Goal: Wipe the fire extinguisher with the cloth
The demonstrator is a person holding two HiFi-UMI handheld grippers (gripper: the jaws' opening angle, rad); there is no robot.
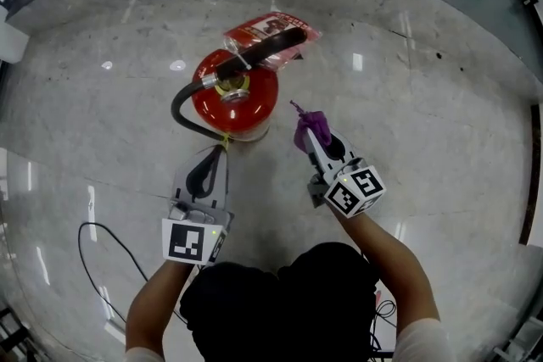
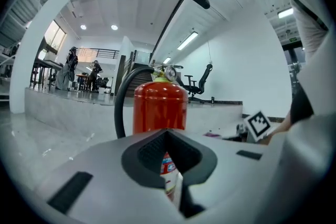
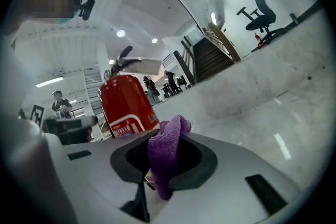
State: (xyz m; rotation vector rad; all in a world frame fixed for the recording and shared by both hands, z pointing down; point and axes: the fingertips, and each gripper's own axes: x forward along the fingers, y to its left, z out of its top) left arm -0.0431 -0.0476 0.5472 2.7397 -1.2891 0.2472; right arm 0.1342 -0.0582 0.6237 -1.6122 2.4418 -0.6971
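Right gripper (image 1: 312, 138) clamped on purple cloth (image 1: 309, 124), cloth bunched between the jaws. Left gripper (image 1: 219, 157) jaws together, nothing in them. Red fire extinguisher (image 1: 236, 96) stands upright on the floor (image 1: 424, 123), just ahead of left gripper, ahead-left of the right one.

Extinguisher (image 1: 236, 97): red body, red-and-white label (image 3: 126, 126), black hose (image 1: 180, 108), black lever (image 1: 263, 51).
Cloth (image 1: 312, 123): purple.
Left gripper (image 1: 222, 150), right gripper (image 1: 309, 136): pale grey, black pads (image 2: 142, 152); cubes (image 1: 188, 242) (image 1: 356, 187) with black-and-white square markers.
Floor (image 1: 441, 148): grey, marbled.
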